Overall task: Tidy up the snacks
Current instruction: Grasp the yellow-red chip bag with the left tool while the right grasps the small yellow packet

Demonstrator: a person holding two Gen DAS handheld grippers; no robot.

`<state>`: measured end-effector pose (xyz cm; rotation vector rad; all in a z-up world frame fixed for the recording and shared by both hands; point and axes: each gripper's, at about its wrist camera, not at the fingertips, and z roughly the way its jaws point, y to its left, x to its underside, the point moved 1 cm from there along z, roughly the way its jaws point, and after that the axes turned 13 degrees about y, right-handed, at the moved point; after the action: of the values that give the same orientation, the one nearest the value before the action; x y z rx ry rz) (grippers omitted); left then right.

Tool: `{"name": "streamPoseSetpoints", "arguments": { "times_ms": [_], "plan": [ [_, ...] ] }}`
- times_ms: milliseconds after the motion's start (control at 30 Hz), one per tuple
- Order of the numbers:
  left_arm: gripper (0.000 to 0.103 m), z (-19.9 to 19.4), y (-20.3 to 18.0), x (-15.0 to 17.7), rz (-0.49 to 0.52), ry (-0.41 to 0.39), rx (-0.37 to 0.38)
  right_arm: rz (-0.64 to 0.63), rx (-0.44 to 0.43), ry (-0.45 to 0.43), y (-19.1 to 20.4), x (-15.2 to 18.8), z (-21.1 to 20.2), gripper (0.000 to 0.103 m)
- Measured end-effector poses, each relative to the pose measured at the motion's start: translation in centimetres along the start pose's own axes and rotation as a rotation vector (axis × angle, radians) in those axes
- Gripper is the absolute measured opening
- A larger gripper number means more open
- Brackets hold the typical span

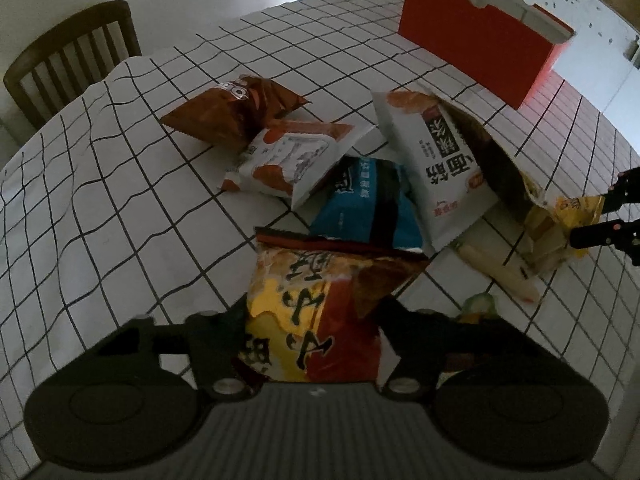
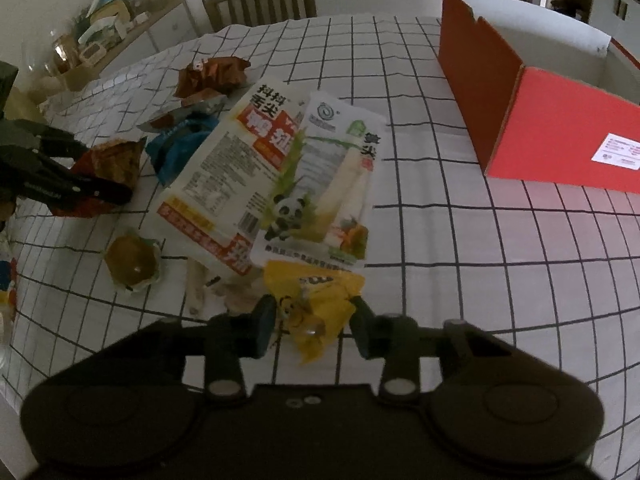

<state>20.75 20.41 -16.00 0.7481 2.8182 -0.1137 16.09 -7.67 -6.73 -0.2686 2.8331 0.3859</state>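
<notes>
White cloth with a black grid covers the table (image 1: 120,208), on which a pile of snack packets lies.

Left gripper (image 1: 316,320): fingers either side of a yellow and red packet (image 1: 308,312), clenched on its lower part; the packet's top edge reaches toward the pile. In the right wrist view the same gripper (image 2: 100,188) shows at the left edge, its black fingers on the orange-red packet (image 2: 108,168).

Right gripper (image 2: 314,320): fingers flank a small yellow packet (image 2: 320,300); the pads look close to its sides, but whether they press it I cannot tell. The packet lies on the cloth at the near edge of the pile.

Pile, from the right wrist view:
- white packet with panda and bamboo shoot (image 2: 332,184), lying flat, overlapping a white and red packet (image 2: 228,176) to its left;
- blue packet (image 2: 176,148), partly under the white and red one;
- brown packet (image 2: 212,76) at the far side;
- round brown item in a wrapper (image 2: 132,260), apart, near the left.

From the left wrist view: brown packet (image 1: 236,112), white and orange packet (image 1: 288,156), blue packet (image 1: 368,204), tall white packet (image 1: 436,160).

Red box (image 2: 540,120), open on top, white inside, stands at the far right of the table, well apart from the pile. Wooden chair (image 2: 260,0) behind the table.
</notes>
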Motion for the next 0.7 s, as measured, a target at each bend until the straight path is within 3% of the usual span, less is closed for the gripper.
{"name": "streamPoseSetpoints", "arguments": {
  "times_ms": [200,467,700],
  "plan": [
    [0.058,-1.1,-0.6,0.5,-0.046,-0.021,-0.059,0.007,-0.01,-0.032,-0.1,0.6,-1.1,0.034],
    [0.057,-4.2,-1.2,1.4,-0.141,-0.06,-0.079,-0.02,-0.023,-0.084,-1.2,1.0,-3.9,0.034],
    [0.057,-8.4,-4.4,1.1,-0.191,-0.108,-0.097,-0.065,-0.067,-0.135,-3.2,0.6,-6.8,0.034]
  ]
}}
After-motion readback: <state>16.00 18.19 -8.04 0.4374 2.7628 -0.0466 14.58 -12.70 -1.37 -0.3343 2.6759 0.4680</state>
